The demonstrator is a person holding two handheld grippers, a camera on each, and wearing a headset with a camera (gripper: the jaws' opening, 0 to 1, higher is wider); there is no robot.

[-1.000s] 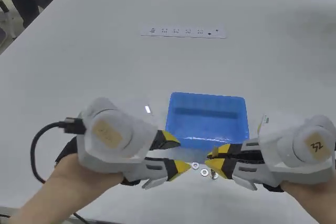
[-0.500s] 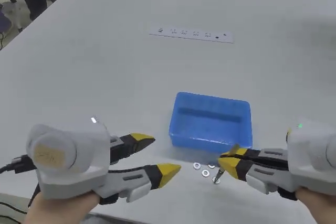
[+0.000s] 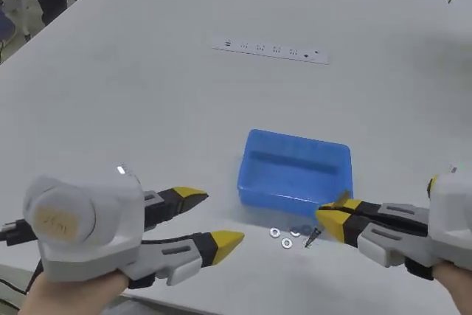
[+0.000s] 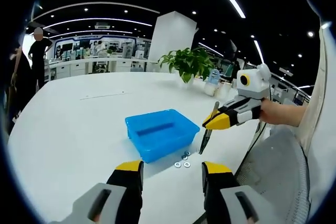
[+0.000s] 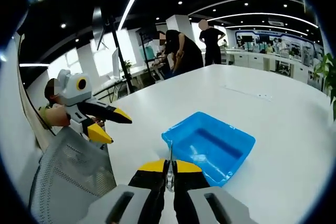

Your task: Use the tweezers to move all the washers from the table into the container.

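A white table [image 3: 147,101] filled the head view, a power strip [image 3: 271,50] lying well beyond both claws; the blue container [image 3: 254,182] sat just ahead of the right gripper [image 3: 332,220], with three washers [image 3: 286,235] on the table between that claw and the left gripper [image 3: 210,217]. The right jaws were pressed together on the tweezers [image 3: 313,237], whose tip pointed down just beside the washers; whether it touched one could not be told. The left jaws stood wide apart, holding nothing. A second earlier the two claws had been close together over the washers; the gap between them had since widened, and the washers lay where they had been.

In the left gripper view an open office with ceiling lights and a plant [image 4: 189,62] lay behind the table; the washers [image 4: 182,162] were just ahead of the left gripper [image 4: 172,169], between its spread jaws, the container [image 4: 160,132] a little further on; the right gripper [image 4: 220,120] came in from the right with the tweezers [image 4: 206,135] hanging from it.

In the right gripper view people stood far off beyond the table; the right gripper [image 5: 169,165] had its jaws closed on the tweezers [image 5: 171,153]; the container [image 5: 210,145] lay just ahead; the left gripper [image 5: 116,128] was off to the left, gaping.
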